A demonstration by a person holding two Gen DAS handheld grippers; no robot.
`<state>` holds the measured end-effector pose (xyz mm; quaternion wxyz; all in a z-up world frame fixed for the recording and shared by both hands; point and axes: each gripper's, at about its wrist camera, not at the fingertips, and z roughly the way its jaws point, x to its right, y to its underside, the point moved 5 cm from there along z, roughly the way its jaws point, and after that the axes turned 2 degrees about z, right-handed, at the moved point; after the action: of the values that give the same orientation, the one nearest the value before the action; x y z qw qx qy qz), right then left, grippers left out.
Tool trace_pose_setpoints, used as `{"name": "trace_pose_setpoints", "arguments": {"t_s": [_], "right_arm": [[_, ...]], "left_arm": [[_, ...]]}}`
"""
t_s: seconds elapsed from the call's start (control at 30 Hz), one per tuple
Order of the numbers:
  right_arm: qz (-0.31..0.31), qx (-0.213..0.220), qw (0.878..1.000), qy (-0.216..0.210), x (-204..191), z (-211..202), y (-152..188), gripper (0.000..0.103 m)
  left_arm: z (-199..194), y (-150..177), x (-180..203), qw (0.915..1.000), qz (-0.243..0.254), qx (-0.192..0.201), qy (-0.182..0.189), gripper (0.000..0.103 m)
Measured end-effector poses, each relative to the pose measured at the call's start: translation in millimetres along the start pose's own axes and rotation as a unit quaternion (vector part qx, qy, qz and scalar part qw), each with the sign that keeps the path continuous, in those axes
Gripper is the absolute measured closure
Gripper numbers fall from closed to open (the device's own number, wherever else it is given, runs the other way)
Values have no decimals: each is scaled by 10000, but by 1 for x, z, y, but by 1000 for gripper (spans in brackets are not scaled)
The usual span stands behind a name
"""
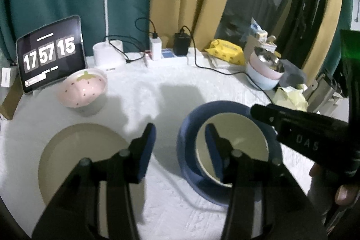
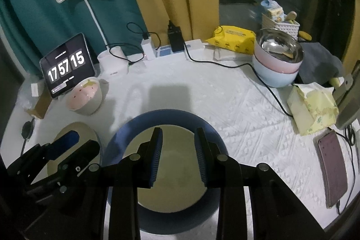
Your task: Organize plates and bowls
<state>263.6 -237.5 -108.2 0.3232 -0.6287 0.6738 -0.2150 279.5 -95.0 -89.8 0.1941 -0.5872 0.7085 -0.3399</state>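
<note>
With a cream plate nested in the wide blue-rimmed plate under the empty, parted jaws of both the right gripper and left gripper, stacking seems done; next comes the loose beige round plate left of the left jaws.

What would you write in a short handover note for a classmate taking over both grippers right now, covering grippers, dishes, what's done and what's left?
Left gripper: open, empty, above the cloth between the two plates.
Right gripper: open, empty, over the blue-rimmed plate.
Blue-rimmed plate: flat on the white tablecloth, front centre.
Beige plate: flat on the cloth, left of the blue-rimmed one, not stacked.
Strawberry bowl: back left, in front of the tablet clock.
Stacked bowls: back right, steel one on top.
Done: back-right bowls are nested.
Left: probably stack the two plates and bring the strawberry bowl to the other bowls.
</note>
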Motion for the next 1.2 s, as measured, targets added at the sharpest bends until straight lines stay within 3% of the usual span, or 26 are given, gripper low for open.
{"name": "trace_pose_setpoints", "arguments": {"t_s": [1.2], "right_arm": [[-582,-322,9978,-47,-84,57,-27,72]], "left_arm": [[14,-23,-103,9983,-518,80,-264,56]]}}
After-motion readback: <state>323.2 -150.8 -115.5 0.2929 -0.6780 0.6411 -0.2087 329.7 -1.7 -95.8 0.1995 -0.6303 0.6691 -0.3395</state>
